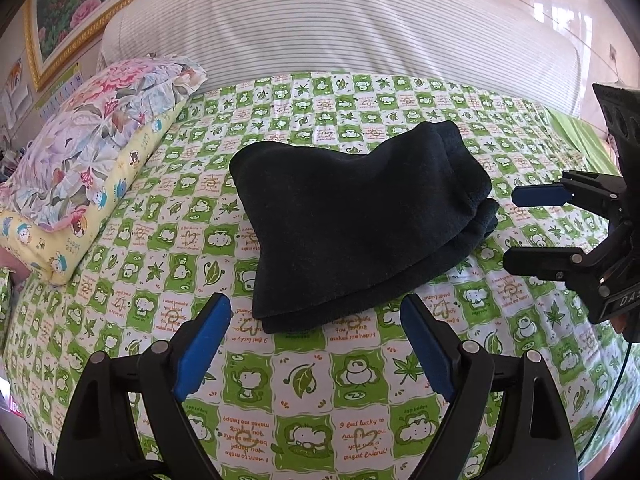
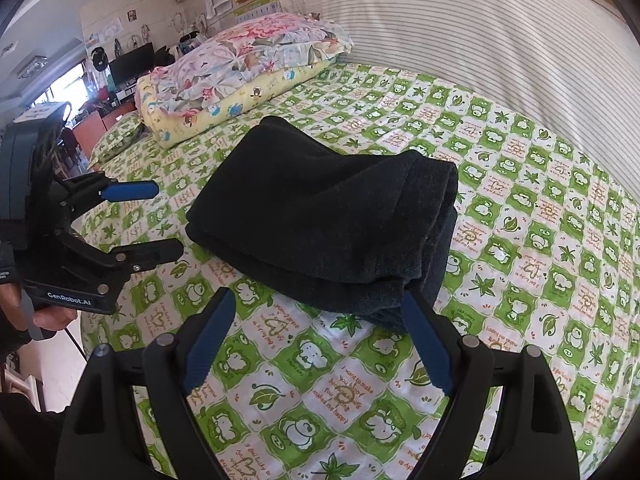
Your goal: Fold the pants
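Left tool (image 1: 316,340) and right tool (image 2: 320,340) both stand wide and empty, clear of the pants (image 1: 360,216), which lie folded at bed (image 1: 360,400) centre, pillow (image 1: 96,152) at ten o'clock; folding looks complete.

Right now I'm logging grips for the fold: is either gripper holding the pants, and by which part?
Nothing is held. The left gripper and right gripper both stand open, clear of the folded black pants on the bed.
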A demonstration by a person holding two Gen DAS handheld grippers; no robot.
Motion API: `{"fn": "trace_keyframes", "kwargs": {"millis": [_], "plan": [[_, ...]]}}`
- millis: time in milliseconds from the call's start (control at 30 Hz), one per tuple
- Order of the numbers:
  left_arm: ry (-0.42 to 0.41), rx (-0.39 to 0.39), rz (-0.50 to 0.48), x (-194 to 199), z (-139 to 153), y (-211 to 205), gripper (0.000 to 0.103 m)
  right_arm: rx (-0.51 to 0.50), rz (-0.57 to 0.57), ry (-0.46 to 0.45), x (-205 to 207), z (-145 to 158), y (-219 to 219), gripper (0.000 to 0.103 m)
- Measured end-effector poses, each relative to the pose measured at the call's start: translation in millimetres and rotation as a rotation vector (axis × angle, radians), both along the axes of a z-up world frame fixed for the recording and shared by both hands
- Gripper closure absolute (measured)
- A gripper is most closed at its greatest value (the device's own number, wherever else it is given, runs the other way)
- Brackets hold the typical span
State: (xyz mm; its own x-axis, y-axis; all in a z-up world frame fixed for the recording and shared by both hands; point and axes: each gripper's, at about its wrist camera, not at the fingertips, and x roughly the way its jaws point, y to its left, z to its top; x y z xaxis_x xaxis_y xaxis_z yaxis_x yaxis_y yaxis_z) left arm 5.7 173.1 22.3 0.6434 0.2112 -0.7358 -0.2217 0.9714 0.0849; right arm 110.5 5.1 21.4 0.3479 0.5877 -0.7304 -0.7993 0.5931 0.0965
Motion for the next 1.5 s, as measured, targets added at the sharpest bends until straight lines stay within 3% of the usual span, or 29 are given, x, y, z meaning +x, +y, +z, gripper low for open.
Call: {"fn": "trace_keyframes", "kwargs": {"millis": [1500], "plan": [[0.005,-0.009,-0.005,13.3,-12.3,3.3,0.016,0.007,-0.005,-0.001,3.2,-9.0,5.3,0.018]]}}
